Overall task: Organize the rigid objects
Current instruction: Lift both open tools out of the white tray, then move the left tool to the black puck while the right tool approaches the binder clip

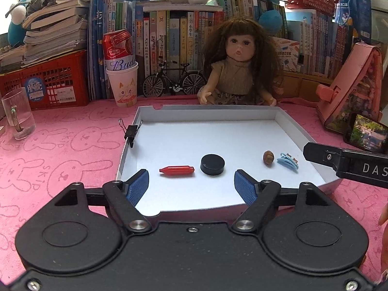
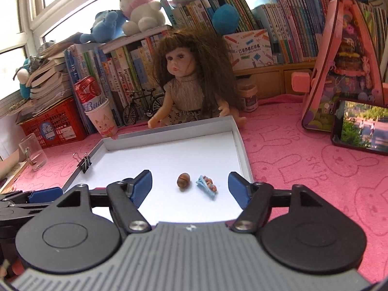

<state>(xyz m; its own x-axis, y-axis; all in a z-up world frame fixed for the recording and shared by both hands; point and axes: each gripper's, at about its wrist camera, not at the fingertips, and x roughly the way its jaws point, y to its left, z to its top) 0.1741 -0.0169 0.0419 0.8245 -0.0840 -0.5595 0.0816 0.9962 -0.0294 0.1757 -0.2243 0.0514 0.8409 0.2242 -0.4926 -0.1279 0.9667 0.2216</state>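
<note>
A shallow white box (image 1: 206, 114) lies on the pink cloth. In it lie a red pen-like capsule (image 1: 177, 170), a black round puck (image 1: 212, 164), a brown nut (image 1: 268, 157) and a light blue hair clip (image 1: 288, 162). My left gripper (image 1: 191, 185) is open and empty, just in front of the capsule and puck. In the right wrist view the box (image 2: 238, 143) holds the nut (image 2: 183, 180) and the clip (image 2: 207, 186). My right gripper (image 2: 190, 185) is open and empty, just in front of them.
A black binder clip (image 1: 131, 132) is clipped on the box's left wall. A doll (image 1: 238, 70) sits behind the box. A paper cup with a can (image 1: 122, 82), a glass (image 1: 18, 116), a red crate (image 1: 48, 82), a toy bicycle (image 1: 173, 80), a phone (image 2: 361, 126) and a pink toy house (image 2: 344, 60) surround it.
</note>
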